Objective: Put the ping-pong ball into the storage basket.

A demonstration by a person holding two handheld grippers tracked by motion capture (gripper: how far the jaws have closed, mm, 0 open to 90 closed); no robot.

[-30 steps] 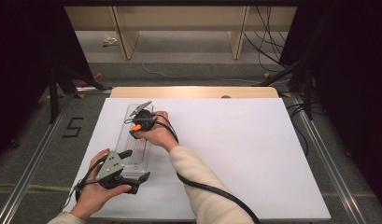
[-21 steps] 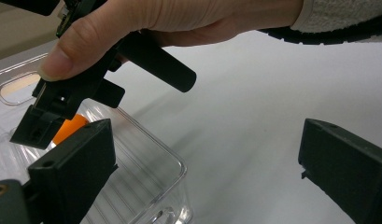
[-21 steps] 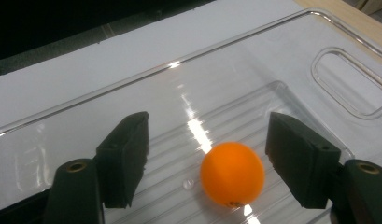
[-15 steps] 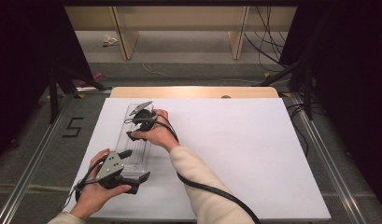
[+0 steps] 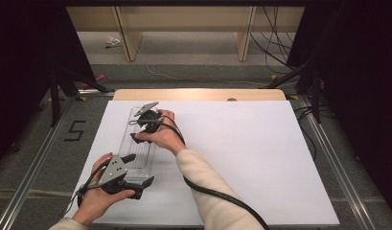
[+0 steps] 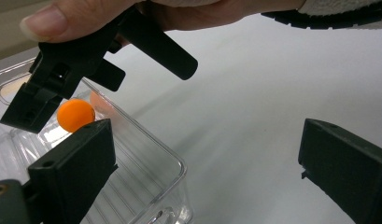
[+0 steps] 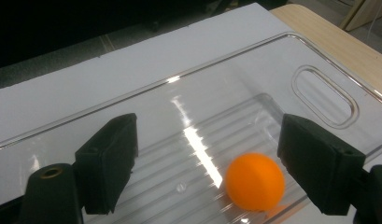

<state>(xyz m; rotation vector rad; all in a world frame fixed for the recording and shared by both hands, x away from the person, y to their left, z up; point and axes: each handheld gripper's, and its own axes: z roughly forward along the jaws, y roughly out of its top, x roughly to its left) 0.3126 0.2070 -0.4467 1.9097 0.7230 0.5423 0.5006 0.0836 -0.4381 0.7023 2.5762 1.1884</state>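
Here, both hand-held grippers wide and empty: right hand-held gripper [image 7: 205, 163] above orange ball [image 7: 255, 181]; left hand-held gripper [image 6: 205, 172] beside clear tray [image 6: 151, 182].

1. I see a clear plastic tray [image 5: 138, 155], long and narrow, lying flat on the white sheet at the desk's left side, long axis running away from me.
2. The tray [image 7: 202, 107] has a ribbed floor, rounded corners, a wide flat rim and an oval handle cutout in the rim at its far end.
3. An orange ball [image 7: 255, 181], smooth and matte, sits on the ribbed floor inside the tray; its reflection shows in the wall.
4. From the left gripper view the ball [image 6: 75, 115] is toward the far end of the tray [image 6: 146, 172].
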